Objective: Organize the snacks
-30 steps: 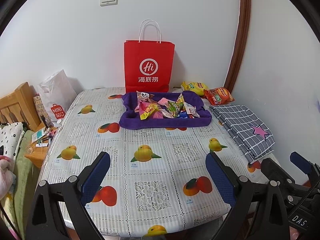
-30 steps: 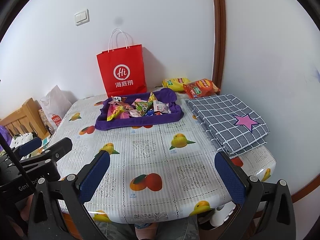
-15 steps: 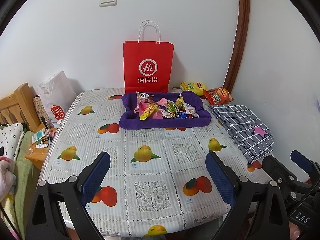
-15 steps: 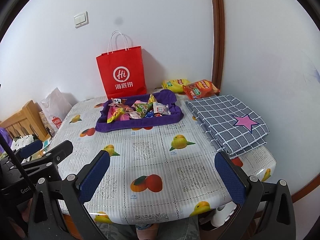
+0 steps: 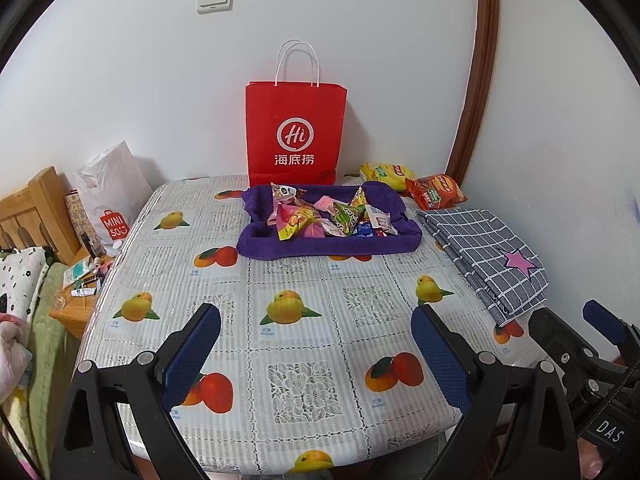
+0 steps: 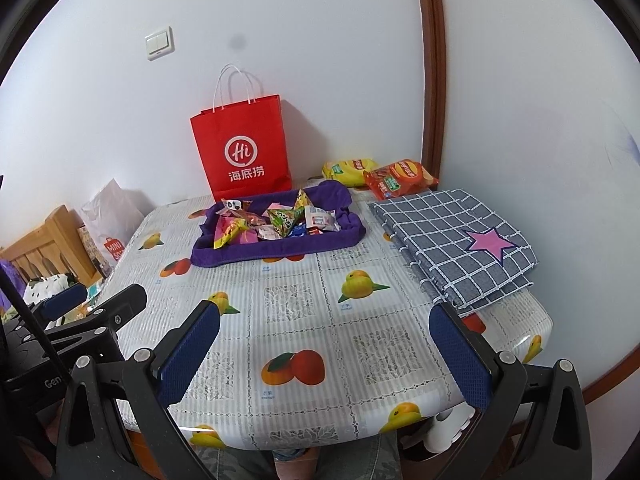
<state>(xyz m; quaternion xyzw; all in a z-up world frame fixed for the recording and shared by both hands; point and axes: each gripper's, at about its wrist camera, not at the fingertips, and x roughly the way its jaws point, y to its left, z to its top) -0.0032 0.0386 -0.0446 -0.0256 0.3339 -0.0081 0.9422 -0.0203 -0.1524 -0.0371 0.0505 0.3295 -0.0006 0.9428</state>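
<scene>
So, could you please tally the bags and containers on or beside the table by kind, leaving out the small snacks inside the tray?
Red paper bag: 1
White plastic bag: 1
Crisp packets, yellow and red: 2
Purple tray: 1
Total: 5

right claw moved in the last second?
Yes, slightly. In the right wrist view the red bag and purple tray sit lower than before, so the open right claw tilted up slightly.
</scene>
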